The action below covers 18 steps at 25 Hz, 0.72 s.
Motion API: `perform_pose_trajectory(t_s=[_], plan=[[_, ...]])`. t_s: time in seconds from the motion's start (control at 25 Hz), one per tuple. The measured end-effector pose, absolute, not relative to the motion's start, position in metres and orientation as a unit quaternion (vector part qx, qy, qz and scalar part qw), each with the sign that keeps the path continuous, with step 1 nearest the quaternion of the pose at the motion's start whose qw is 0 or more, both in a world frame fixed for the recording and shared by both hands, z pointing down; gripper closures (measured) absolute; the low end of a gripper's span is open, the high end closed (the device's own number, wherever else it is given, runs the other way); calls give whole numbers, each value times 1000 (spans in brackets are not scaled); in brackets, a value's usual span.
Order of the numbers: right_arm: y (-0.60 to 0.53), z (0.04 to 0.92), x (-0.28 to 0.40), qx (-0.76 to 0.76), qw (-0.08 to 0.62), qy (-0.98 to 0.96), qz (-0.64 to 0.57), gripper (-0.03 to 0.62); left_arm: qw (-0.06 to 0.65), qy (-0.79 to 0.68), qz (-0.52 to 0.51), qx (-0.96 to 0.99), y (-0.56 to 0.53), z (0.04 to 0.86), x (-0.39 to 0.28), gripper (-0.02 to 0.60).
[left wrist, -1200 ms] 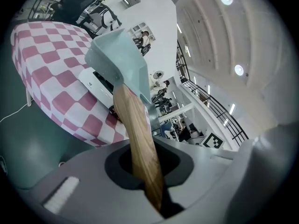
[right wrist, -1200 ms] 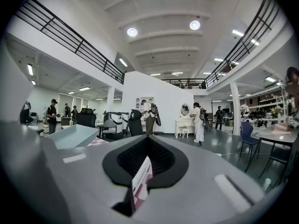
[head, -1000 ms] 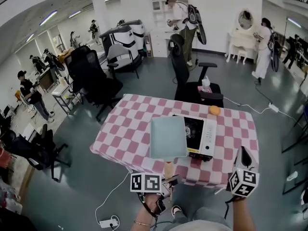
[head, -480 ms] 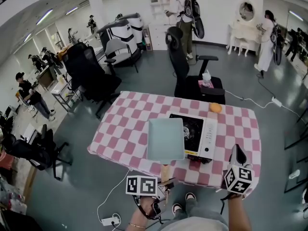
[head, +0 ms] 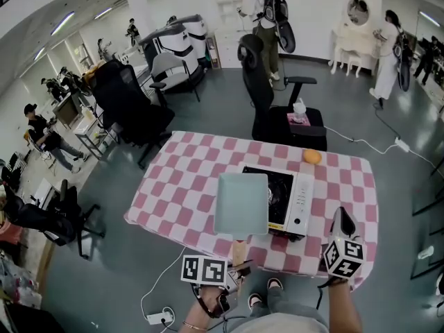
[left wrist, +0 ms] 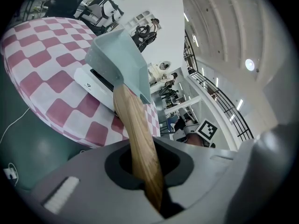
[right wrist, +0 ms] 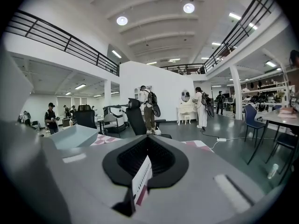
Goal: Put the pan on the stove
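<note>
Checked pink-and-white cloth covers the counter (head: 177, 182), in an open hall with office chairs and people well behind it. Left gripper (left wrist: 149, 181) is clenched on the pan's wooden handle (left wrist: 136, 134), which runs straight out between the jaws. Beyond it the pale teal square pan (left wrist: 117, 59) hangs with its open side up. From the head view the pan (head: 241, 203) covers the left part of the stove (head: 297, 198), with the black burner top showing bare to its right. Whether the pan's base touches the stove I cannot tell; it looks held just above. Right gripper (right wrist: 140, 181) is idle at the counter's near right edge, away from the pan. Its jaws are closed with only a small white paper slip (right wrist: 140, 178) pinched between them. An orange (head: 311, 156) sits by the far edge, clear of the work. My reading: carry step, near its end, placement not done. Next move calls for shifting the pan rightward until it centres on the burner. After that, level it, lower it flat, and only then loosen the grip on the handle.
</note>
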State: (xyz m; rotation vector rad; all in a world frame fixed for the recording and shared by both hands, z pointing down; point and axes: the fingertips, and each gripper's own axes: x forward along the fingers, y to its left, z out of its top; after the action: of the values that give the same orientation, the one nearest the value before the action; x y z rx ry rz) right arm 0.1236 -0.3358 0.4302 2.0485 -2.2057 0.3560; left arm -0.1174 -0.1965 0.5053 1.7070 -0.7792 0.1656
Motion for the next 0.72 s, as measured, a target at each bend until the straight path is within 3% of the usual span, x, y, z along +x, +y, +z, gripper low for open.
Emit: perform_pose_trajectory(t_s=[0.72], plan=[[-369, 468, 135, 676, 82, -718, 141, 585, 571, -307, 106, 754, -235, 521, -100, 558]])
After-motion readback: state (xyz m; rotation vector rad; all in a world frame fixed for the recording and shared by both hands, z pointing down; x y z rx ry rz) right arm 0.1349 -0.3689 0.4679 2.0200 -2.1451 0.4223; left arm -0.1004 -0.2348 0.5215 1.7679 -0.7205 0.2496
